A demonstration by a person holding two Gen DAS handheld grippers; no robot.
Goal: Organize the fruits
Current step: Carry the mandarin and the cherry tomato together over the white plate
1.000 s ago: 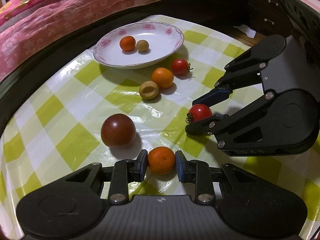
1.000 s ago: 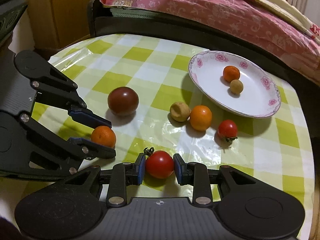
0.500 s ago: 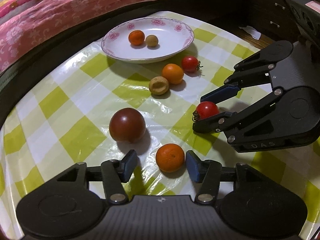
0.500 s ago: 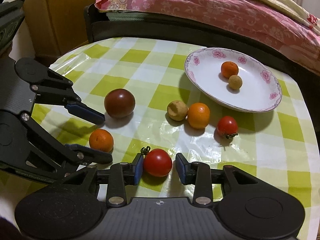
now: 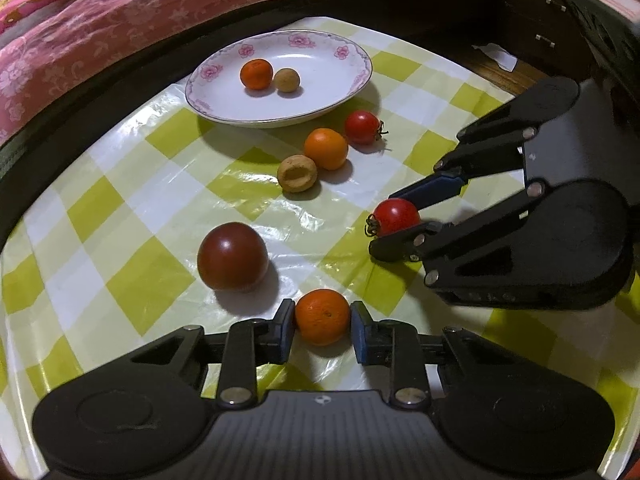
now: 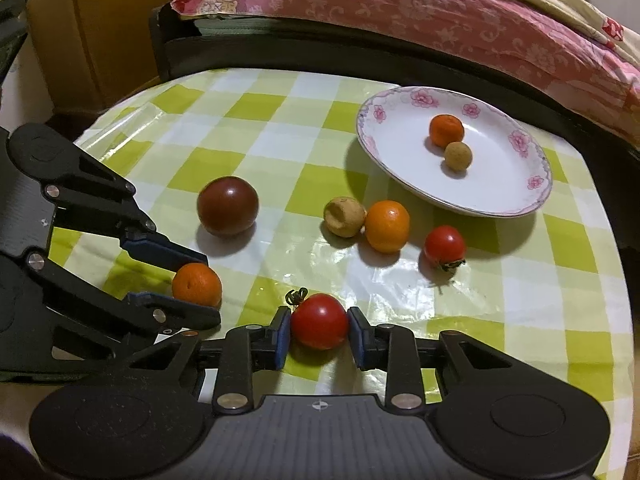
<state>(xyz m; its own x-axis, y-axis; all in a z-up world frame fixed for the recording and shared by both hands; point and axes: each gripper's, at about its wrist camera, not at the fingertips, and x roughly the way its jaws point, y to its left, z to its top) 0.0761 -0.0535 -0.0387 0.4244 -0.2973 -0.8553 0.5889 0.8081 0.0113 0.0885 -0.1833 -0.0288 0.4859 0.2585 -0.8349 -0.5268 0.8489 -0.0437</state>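
Note:
My left gripper [image 5: 322, 326] is shut on a small orange [image 5: 322, 316], also seen in the right wrist view [image 6: 197, 284]. My right gripper [image 6: 319, 330] is shut on a red tomato [image 6: 319, 321], also seen in the left wrist view [image 5: 394, 216]. Both fruits sit at table level. A white floral plate [image 5: 340, 76] at the far side holds a small orange [image 5: 256, 73] and a tan longan [image 5: 286, 79]. On the cloth lie a dark plum [image 5: 232, 256], a tan fruit [image 5: 297, 173], an orange [image 5: 325, 148] and a small tomato [image 5: 362, 127].
The table has a green and white checked plastic cloth [image 6: 260, 128]. A bed with a pink floral cover [image 6: 400, 4] runs along the far side. A wooden cabinet [image 6: 104, 32] stands at the far left in the right wrist view.
Half a second ago both grippers stood open around their fruits. Both have closed again onto the orange and the tomato.

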